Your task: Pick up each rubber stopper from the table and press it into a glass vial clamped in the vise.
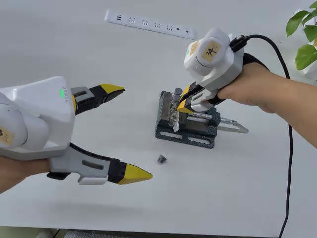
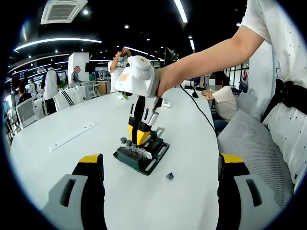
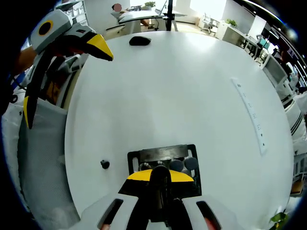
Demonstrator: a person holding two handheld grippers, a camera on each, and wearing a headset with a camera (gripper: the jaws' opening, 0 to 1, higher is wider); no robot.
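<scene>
A dark vise (image 1: 190, 134) holds a row of glass vials (image 1: 174, 118), some capped with grey stoppers (image 1: 177, 92). My right gripper (image 1: 184, 103) points down onto the row, shut on a dark rubber stopper (image 3: 160, 173) that sits between its yellow tips over the vise (image 3: 163, 154). One loose stopper (image 1: 161, 159) lies on the white table just in front of the vise, and it appears again as the loose stopper (image 2: 170, 176) and the loose stopper (image 3: 104, 164). My left gripper (image 1: 126, 131) hovers open and holds nothing, left of the vise (image 2: 141, 155).
A white power strip (image 1: 148, 24) lies at the table's far side. The right gripper's black cable (image 1: 287, 148) trails down the right. A green plant (image 1: 303, 37) stands at the far right corner. Chairs and people are in the room beyond the table edge.
</scene>
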